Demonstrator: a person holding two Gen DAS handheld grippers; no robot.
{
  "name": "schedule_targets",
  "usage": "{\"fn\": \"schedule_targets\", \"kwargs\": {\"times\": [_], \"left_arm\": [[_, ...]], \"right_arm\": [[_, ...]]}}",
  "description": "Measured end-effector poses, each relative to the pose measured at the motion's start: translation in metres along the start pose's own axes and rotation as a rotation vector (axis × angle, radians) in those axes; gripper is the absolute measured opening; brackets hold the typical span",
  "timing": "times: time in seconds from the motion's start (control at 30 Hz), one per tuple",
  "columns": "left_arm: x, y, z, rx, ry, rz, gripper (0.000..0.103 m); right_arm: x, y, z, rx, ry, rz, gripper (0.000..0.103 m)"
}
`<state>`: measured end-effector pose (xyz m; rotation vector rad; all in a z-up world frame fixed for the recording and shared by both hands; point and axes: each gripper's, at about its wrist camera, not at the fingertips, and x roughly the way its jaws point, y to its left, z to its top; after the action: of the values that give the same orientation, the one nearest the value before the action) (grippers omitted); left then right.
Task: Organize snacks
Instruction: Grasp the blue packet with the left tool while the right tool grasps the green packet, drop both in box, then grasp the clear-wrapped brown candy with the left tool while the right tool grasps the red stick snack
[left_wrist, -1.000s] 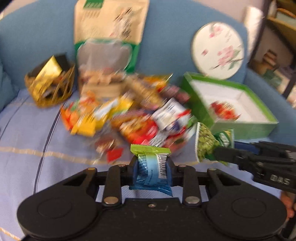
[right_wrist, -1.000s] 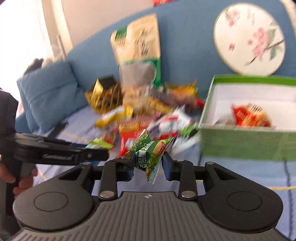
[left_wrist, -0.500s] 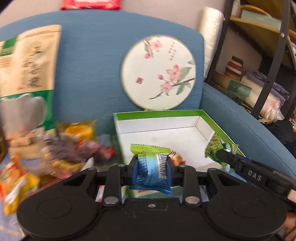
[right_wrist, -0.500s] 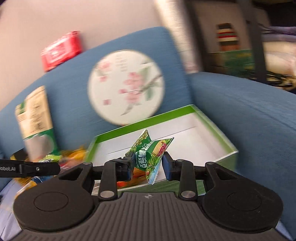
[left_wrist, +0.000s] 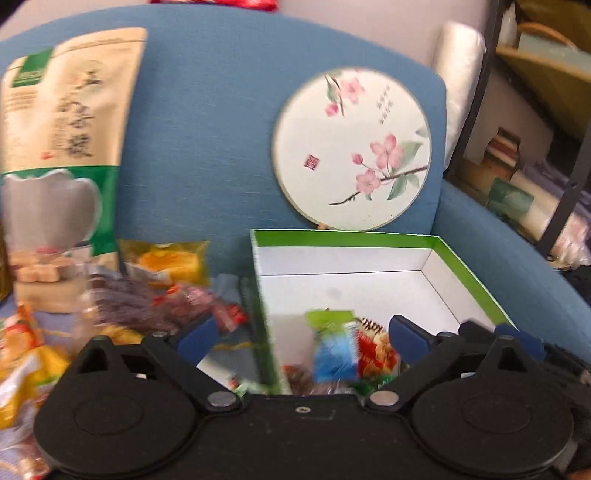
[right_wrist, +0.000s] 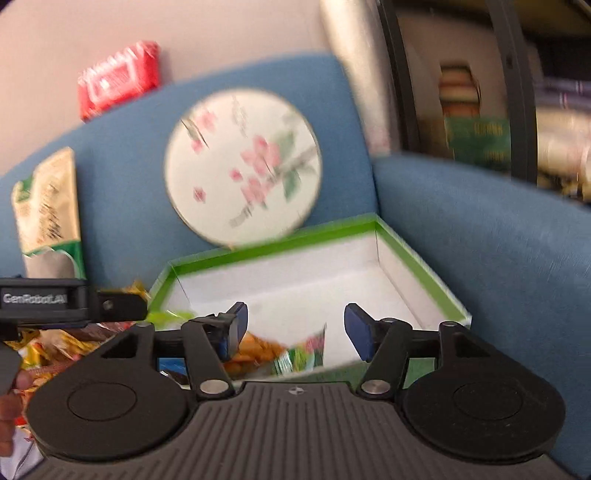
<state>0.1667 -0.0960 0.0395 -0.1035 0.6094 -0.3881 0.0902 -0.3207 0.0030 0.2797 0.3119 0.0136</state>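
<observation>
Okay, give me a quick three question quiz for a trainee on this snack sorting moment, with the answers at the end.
1. True or false: the left gripper is clamped on the blue and green packet.
2. Which container do both grippers hover over? A) the green-rimmed box B) a wire basket C) a glass jar
3. Fill in: leaning on the sofa back behind the box is a round ____ painted with pink blossoms.

Key
1. False: its jaws have just been opening and stand wide, the packet loose between them.
2. A. The right gripper has just been opening too.
3. Fan.
</observation>
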Motion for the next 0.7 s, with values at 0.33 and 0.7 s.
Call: {"fn": "schedule_targets", "kwargs": {"times": [0.33,0.7], "left_arm": [[-0.097,0.096,-0.069,-0.098,0.021,0.198,0.103],[-0.089,0.15,-0.079,-0.19,0.046,0.265,0.103]], "right_arm": [[-0.005,0.053,-0.028,-0.031,0.145,0.292,0.101],[0.006,0.103,-0.068,-0.081,0.308,0.471,0.101]]}}
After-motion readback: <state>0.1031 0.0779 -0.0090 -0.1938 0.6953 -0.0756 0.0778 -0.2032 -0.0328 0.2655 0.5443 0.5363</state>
